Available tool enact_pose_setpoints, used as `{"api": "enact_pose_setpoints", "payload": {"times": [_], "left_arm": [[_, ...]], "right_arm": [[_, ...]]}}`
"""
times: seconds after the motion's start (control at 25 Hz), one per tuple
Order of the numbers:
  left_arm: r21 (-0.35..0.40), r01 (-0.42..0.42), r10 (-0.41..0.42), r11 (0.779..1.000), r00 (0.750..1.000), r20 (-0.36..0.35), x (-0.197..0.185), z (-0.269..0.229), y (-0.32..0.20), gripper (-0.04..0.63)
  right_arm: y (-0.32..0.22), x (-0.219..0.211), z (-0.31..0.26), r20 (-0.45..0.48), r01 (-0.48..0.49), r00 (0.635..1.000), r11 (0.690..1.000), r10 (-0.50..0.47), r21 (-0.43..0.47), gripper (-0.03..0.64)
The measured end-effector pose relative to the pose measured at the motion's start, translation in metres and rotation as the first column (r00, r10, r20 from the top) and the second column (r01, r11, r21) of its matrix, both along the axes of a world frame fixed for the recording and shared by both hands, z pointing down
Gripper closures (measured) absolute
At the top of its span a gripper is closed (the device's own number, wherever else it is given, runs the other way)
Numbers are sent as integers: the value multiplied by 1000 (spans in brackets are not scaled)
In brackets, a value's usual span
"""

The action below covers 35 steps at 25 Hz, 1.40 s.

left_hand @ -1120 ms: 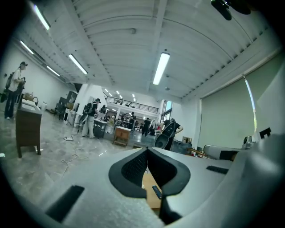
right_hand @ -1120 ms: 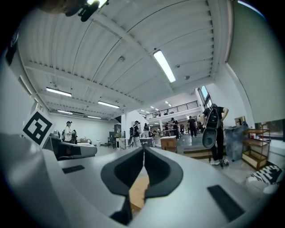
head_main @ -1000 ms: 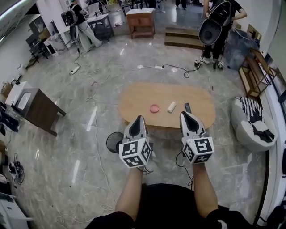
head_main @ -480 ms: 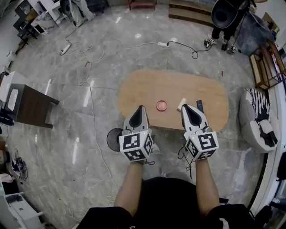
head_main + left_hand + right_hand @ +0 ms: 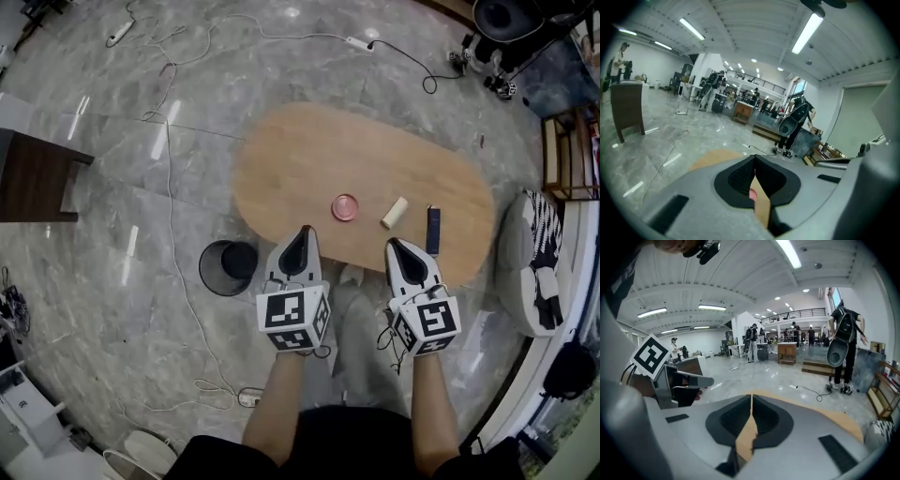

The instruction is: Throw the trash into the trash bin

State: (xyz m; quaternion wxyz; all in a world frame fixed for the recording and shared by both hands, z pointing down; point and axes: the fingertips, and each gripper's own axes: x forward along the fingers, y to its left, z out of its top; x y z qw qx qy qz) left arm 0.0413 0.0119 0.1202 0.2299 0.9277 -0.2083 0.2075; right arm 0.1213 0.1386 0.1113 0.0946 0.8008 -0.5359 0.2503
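An oval wooden table (image 5: 356, 159) carries a pink round lid (image 5: 345, 207), a cream roll of trash (image 5: 394, 213) and a dark blue stick-shaped thing (image 5: 432, 229). A black trash bin (image 5: 228, 267) stands on the floor by the table's near left end. My left gripper (image 5: 305, 232) is shut and empty at the table's near edge, just right of the bin. My right gripper (image 5: 395, 245) is also shut and empty, short of the roll. In the left gripper view the jaws of the left gripper (image 5: 754, 159) meet, and the pink lid (image 5: 752, 194) shows behind them. The right gripper (image 5: 751, 397) has its tips together.
A white and black beanbag seat (image 5: 530, 272) sits right of the table. Cables (image 5: 173, 141) run over the marble floor at the left. A dark wooden desk (image 5: 37, 178) is at far left, a wooden rack (image 5: 567, 155) at far right. People stand far off.
Both grippers have come down and forward to the table's near edge. The table and bin now look larger and closer. Both jaws have stayed shut.
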Motion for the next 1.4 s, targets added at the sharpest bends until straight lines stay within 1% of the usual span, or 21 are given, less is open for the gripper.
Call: {"api": "enact_pose_setpoints", "payload": {"times": [0.24,0.36,0.52,0.6,0.72,0.92,1.28,1.4], "left_arm": [[-69,32,-26,997,997,78,2,93,4,589],[-103,58,-46,993,993,108,1,136,10,589],[-143,99,-76,985,985,156,-5,187,20,589],[-167,125,-95,978,980,176,-9,207,27,589],[-181,148,-113,972,975,191,-10,229,31,589],[-201,198,-154,959,965,214,-15,252,30,589],[-219,257,-198,941,945,259,-29,285,26,589],[-224,270,-206,936,940,272,-34,290,25,589]], "right_arm": [[-18,0,106,63,91,994,989,-85,-115,603],[-21,3,152,63,145,989,973,-136,-181,603],[-25,3,203,83,225,974,945,-211,-238,603],[-25,2,225,92,272,962,925,-257,-264,601],[-32,1,255,94,334,942,896,-321,-294,601],[-48,-5,293,91,427,902,837,-422,-343,601],[-65,-4,348,66,504,841,732,-537,-458,601],[-71,-1,358,62,521,818,690,-572,-503,601]]}}
